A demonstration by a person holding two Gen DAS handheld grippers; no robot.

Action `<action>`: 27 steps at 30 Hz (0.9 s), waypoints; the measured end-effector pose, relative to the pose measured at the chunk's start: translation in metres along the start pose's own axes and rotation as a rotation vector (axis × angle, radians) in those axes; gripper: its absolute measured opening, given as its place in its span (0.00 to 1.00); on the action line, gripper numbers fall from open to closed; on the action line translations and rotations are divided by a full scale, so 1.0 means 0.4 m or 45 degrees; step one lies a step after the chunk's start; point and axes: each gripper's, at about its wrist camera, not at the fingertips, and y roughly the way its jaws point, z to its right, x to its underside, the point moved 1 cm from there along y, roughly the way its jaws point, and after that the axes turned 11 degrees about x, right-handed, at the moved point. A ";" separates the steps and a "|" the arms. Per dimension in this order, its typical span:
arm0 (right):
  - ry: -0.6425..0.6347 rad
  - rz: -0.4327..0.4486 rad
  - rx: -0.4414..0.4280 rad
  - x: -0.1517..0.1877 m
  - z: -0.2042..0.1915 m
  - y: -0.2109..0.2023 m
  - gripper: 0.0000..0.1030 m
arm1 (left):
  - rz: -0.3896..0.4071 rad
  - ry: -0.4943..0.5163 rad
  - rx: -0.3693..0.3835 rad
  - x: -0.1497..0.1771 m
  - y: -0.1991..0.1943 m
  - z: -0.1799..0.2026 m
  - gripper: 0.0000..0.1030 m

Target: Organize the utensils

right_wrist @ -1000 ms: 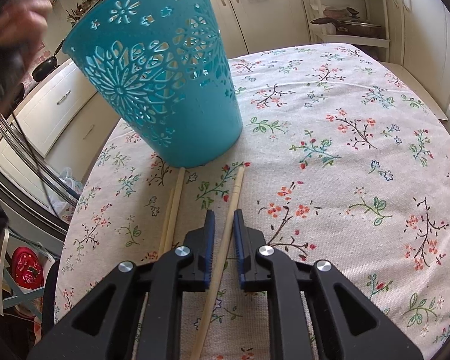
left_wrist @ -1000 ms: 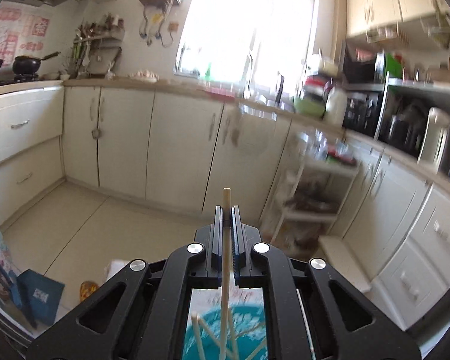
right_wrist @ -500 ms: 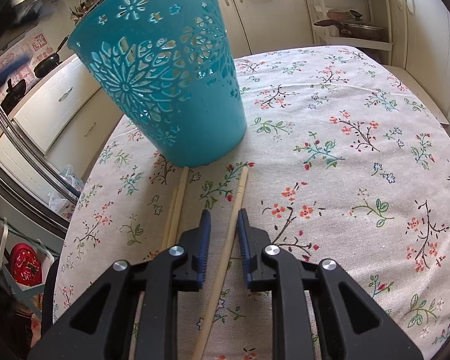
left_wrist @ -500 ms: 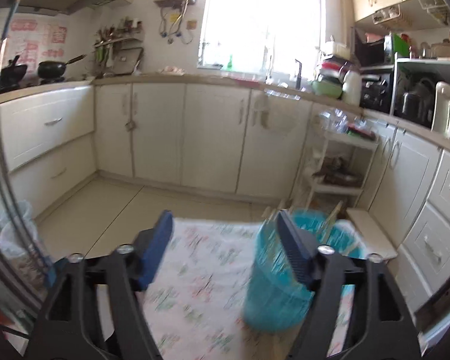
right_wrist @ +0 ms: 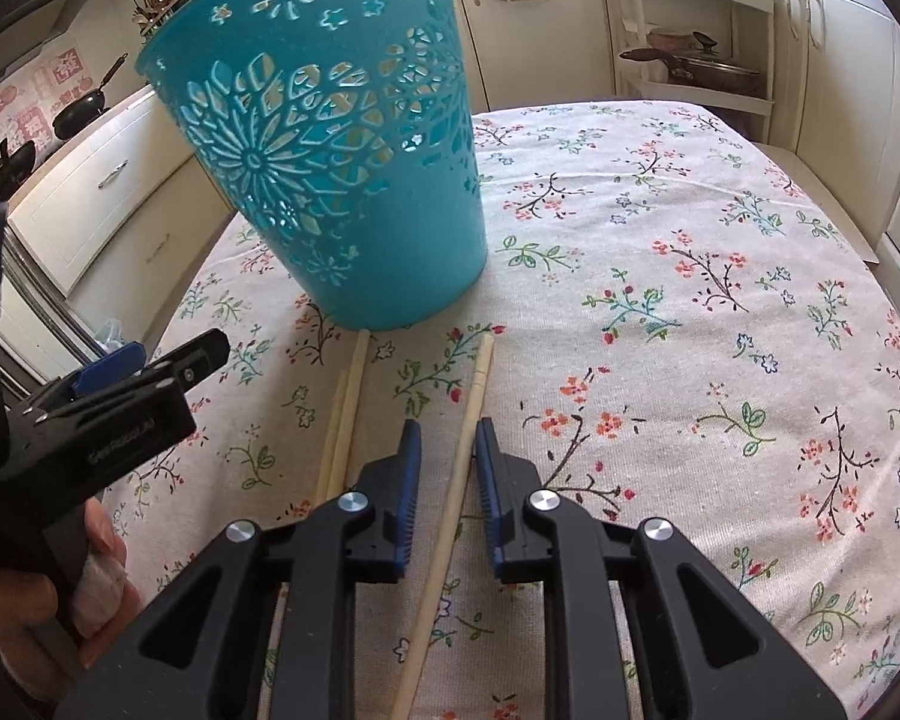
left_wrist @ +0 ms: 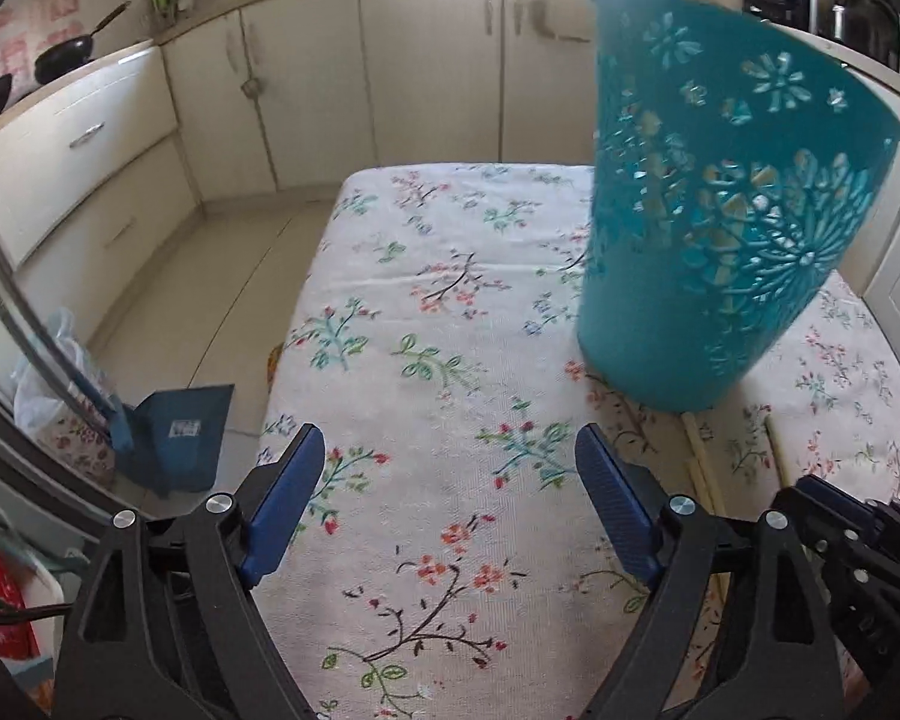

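Note:
A teal cut-out basket (right_wrist: 336, 174) stands on the floral tablecloth (right_wrist: 690, 276); it also shows in the left wrist view (left_wrist: 720, 210). A wooden chopstick (right_wrist: 459, 468) lies on the cloth between the jaws of my right gripper (right_wrist: 445, 441), which stand slightly apart on either side of it. Two more chopsticks (right_wrist: 345, 420) lie side by side just to its left. My left gripper (left_wrist: 450, 456) is wide open and empty, low over the cloth left of the basket; it also shows in the right wrist view (right_wrist: 120, 378).
The table's left edge (left_wrist: 288, 348) drops to the floor, where a blue box (left_wrist: 174, 438) and a plastic bag sit. Kitchen cabinets (left_wrist: 330, 90) line the back. A shelf with pans (right_wrist: 690, 60) stands beyond the table.
My left gripper let go of its chopstick over the basket, opened wide and came down to the cloth left of the basket. My right gripper opened slightly around the lying chopstick.

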 end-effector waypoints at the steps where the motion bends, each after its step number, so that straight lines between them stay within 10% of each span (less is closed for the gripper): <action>1: -0.003 0.001 0.005 -0.002 -0.001 0.001 0.19 | -0.012 0.007 0.003 0.002 0.010 0.007 0.85; 16: -0.081 0.009 0.053 0.018 -0.003 -0.010 0.11 | -0.090 0.085 -0.017 -0.001 0.032 0.057 0.86; 27: 0.055 -0.024 -0.173 0.037 0.047 -0.105 0.06 | -0.128 0.115 -0.014 0.004 0.051 0.064 0.86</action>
